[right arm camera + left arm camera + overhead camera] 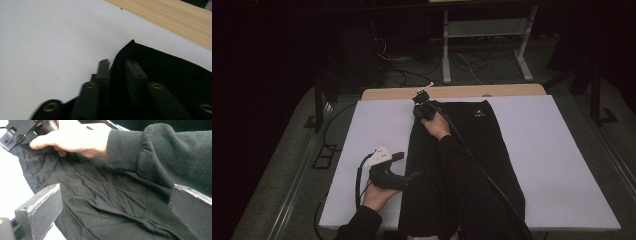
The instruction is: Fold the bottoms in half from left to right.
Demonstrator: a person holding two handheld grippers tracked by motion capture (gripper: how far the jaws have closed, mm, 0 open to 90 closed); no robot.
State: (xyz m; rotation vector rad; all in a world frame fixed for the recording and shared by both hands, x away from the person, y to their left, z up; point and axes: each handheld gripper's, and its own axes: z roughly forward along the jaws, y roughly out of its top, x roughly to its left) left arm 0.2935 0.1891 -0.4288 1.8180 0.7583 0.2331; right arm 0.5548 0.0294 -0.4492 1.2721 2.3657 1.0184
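Note:
A black garment [492, 150] lies lengthwise on the white board [552, 165], with a small white logo near its far end. My right gripper [418, 102] is at the garment's far left corner. In the right gripper view its jaws [118, 66] stand close together, one on each side of the raised cloth edge [175, 72], and pinch it. My left gripper [411, 175] sits at the garment's near left edge and points right. Its jaws [115, 187] stand wide apart over wrinkled cloth [100, 202], gripping nothing. Beyond them I see the right hand [75, 140] and its dark sleeve [160, 152].
The board covers a wooden table whose far edge [452, 92] shows as a bare strip [175, 17]. Cables trail from both grippers across the board. Behind the table stand a metal frame [484, 30] and loose cables on the floor. White board lies bare to the right of the garment.

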